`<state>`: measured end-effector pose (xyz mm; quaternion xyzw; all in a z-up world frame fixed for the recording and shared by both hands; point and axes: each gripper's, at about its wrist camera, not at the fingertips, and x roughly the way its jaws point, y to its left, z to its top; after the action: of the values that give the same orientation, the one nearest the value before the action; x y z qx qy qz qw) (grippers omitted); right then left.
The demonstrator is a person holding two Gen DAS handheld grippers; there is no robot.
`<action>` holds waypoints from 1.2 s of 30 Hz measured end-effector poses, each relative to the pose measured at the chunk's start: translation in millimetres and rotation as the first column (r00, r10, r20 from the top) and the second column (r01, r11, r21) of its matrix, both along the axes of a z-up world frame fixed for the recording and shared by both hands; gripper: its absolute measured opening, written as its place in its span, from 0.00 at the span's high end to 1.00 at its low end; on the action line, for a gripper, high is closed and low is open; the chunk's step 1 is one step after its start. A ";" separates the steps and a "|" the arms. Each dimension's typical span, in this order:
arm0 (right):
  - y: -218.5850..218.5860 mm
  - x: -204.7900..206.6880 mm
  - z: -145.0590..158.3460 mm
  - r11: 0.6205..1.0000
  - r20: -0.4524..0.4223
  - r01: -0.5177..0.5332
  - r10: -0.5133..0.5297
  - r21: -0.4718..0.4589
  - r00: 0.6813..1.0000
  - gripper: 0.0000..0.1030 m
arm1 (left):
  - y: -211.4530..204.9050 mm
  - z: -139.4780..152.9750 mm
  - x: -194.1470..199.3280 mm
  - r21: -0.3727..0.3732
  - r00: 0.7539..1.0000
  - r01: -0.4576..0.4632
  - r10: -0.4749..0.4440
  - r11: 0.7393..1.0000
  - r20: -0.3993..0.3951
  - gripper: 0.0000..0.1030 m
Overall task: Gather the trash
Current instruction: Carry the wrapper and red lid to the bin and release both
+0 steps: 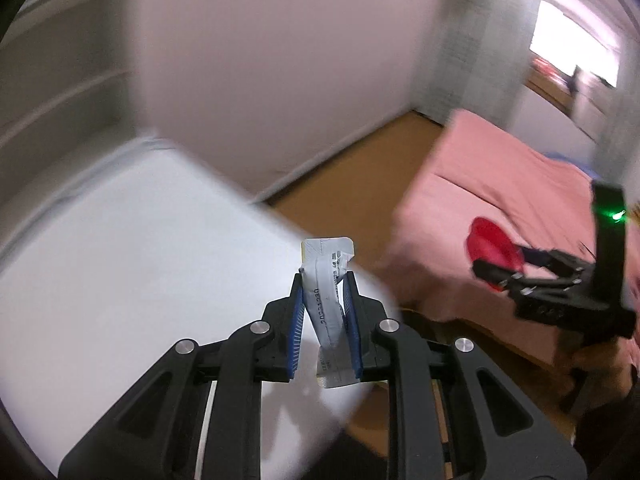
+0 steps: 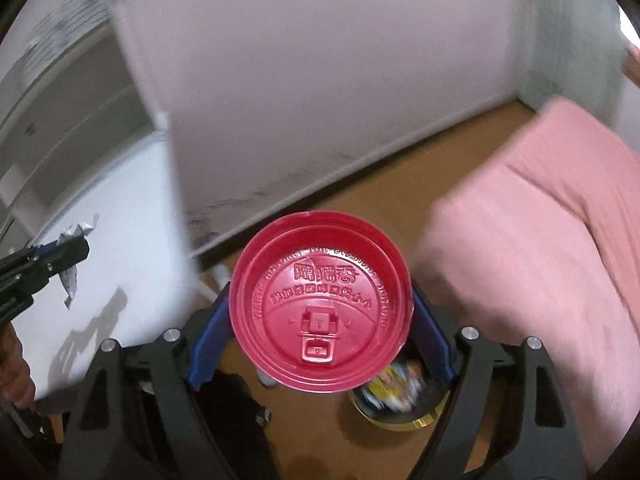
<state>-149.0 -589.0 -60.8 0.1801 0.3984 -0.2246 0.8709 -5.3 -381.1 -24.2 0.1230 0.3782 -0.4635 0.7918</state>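
Observation:
My left gripper [image 1: 326, 280] is shut on a crumpled white wrapper [image 1: 327, 280] with printed text, held above the white table [image 1: 120, 248]. It also shows in the right wrist view [image 2: 74, 250] at the left edge, with the wrapper [image 2: 78, 232] sticking out of it. My right gripper [image 2: 320, 300] is shut on a red plastic cup lid [image 2: 320, 300], gripped by its rim, above the wooden floor. In the left wrist view the right gripper [image 1: 486, 266] holds the red lid [image 1: 492, 242] in front of the pink bed.
A pink-covered bed [image 2: 540, 240] fills the right side. A round bin [image 2: 394, 400] with colourful trash inside stands on the brown floor [image 2: 360, 192] below the lid. A white wall [image 2: 320, 80] is behind, with shelves [image 2: 72, 120] at left.

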 end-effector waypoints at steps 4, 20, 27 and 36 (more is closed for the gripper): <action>-37.0 -57.7 -35.3 0.994 -0.052 0.102 -0.100 0.049 0.994 0.23 | -59.1 -23.8 -46.4 0.015 0.989 0.149 -0.149 0.989 -0.017 0.82; -94.2 -99.2 -167.9 0.962 -0.206 0.156 -0.110 0.224 0.972 0.23 | -184.2 -191.3 -82.8 0.206 0.920 0.374 -0.332 0.904 -0.209 0.82; -106.6 -87.9 -186.8 0.959 -0.218 0.150 -0.098 0.238 0.971 0.23 | -202.2 -220.3 -76.2 0.222 0.902 0.398 -0.334 0.890 -0.275 0.80; -114.8 -76.9 -201.2 0.957 -0.242 0.143 -0.080 0.252 0.967 0.21 | -207.2 -224.3 -69.4 0.240 0.909 0.392 -0.334 0.888 -0.249 0.37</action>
<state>-225.9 -703.8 -261.9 0.2913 0.5122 -0.2370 0.7724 -74.7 -588.3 -248.5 0.2573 0.4888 -0.5547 0.6223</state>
